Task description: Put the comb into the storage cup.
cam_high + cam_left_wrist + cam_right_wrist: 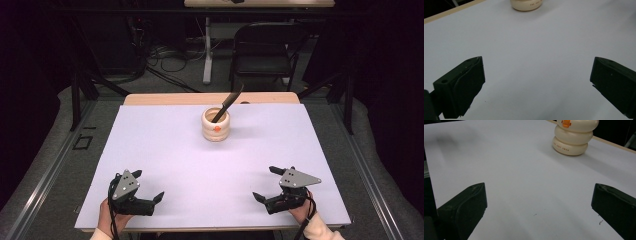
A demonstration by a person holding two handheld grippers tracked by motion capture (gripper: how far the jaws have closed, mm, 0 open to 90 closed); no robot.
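Holder: cream ribbed holder (216, 125) with an orange mark, at 12 o'clock on the white counter (165, 150).
Utensil: dark utensil (227, 104), perhaps a spoon, stands in it, leaning toward 1 o'clock.
Left tongs (148, 185): at 7 o'clock, spread wide, holding nothing.
Right tongs (266, 183): at 5 o'clock, spread wide, holding nothing, well apart from the holder.

I log: holder (573, 138), glossy smooth cream ceramic or plastic; table sheet (165, 150), matt pale paper-like; jaws, matt black plastic.
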